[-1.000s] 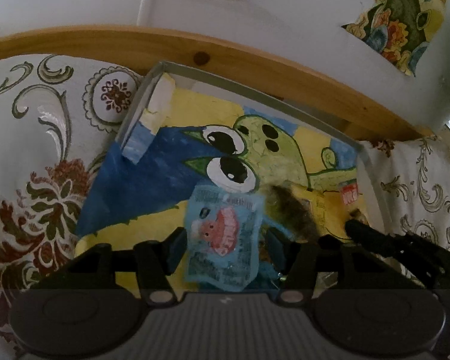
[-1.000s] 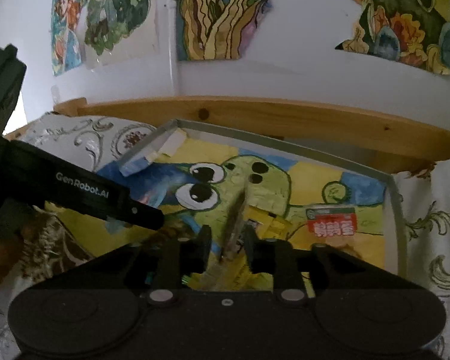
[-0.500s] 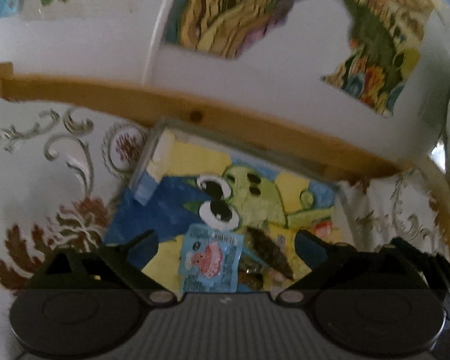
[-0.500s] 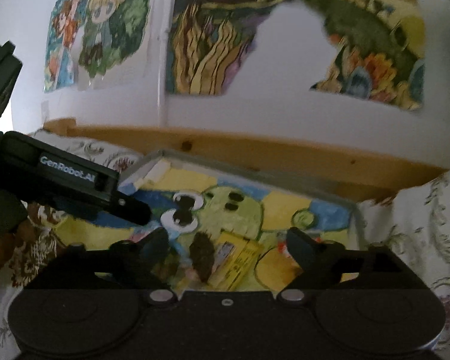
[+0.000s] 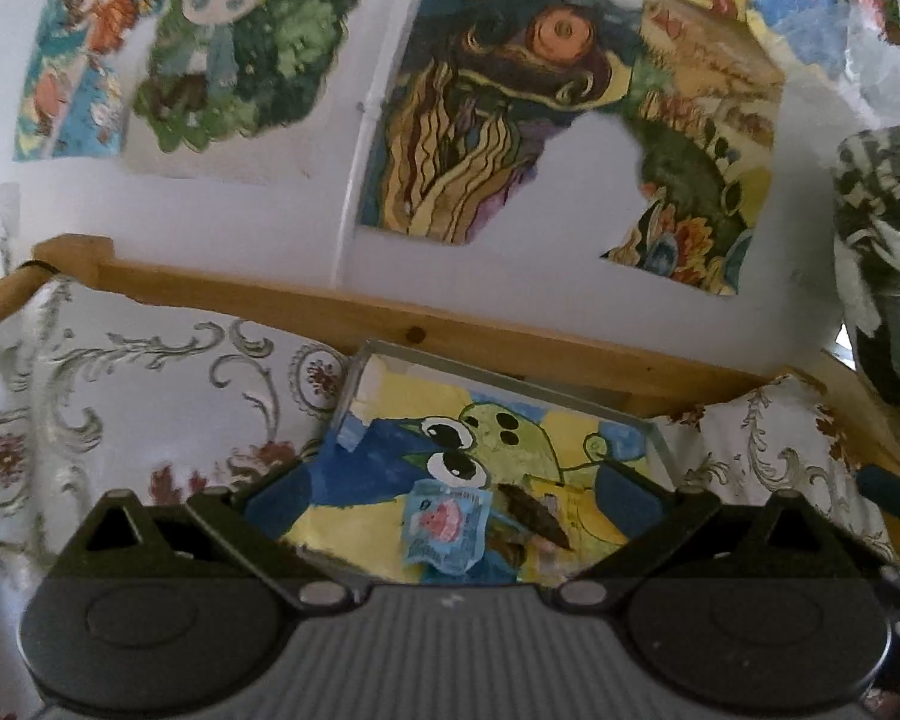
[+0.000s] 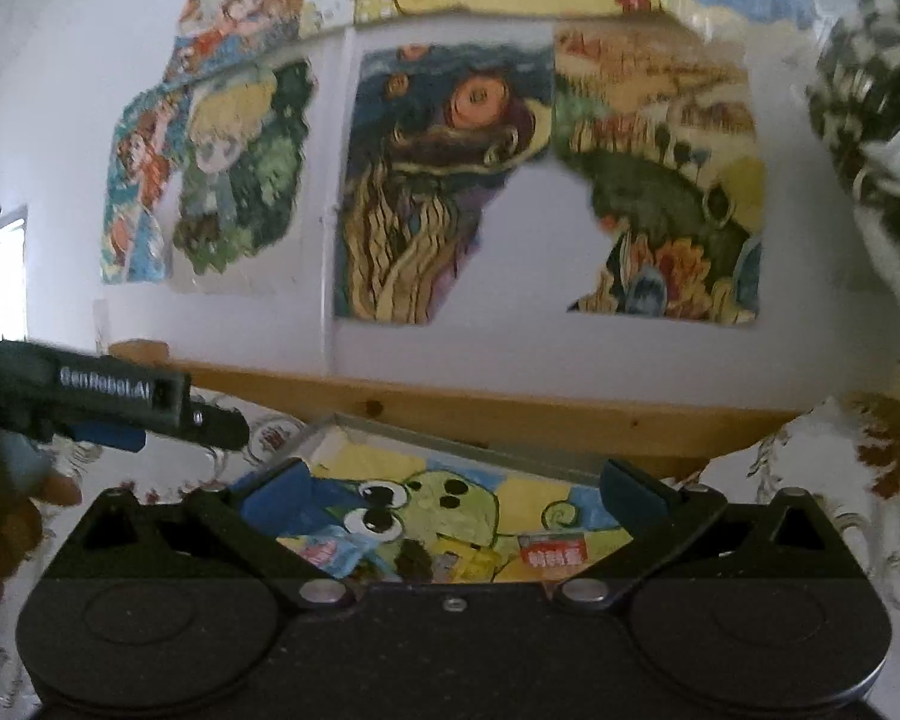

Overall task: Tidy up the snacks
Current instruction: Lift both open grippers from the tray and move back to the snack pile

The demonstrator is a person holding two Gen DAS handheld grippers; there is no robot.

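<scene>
A shallow tray [image 5: 510, 375] lined with a green cartoon drawing lies on the patterned cloth. In it lie a light blue snack packet [image 5: 444, 525], a dark brown snack [image 5: 534, 513], a yellow packet [image 6: 474, 561] and a red-labelled packet [image 6: 555, 552]. The tray's rim also shows in the right wrist view [image 6: 450, 444]. My left gripper [image 5: 450, 495] is open and empty, raised above and in front of the tray. My right gripper [image 6: 453, 486] is open and empty, also pulled back above the tray. The left gripper's body [image 6: 120, 399] shows at the left of the right wrist view.
A wooden rail [image 5: 390, 312] runs behind the tray, below a white wall with colourful paintings [image 5: 486, 120]. The cream floral cloth [image 5: 120, 396] covers the surface on both sides. A checkered bundle [image 5: 882, 240] sits at the far right.
Both grippers opened, let go of the blue packet and the flat packet in the tray, and then drew back and up. The tray now looks smaller and more wall shows.
</scene>
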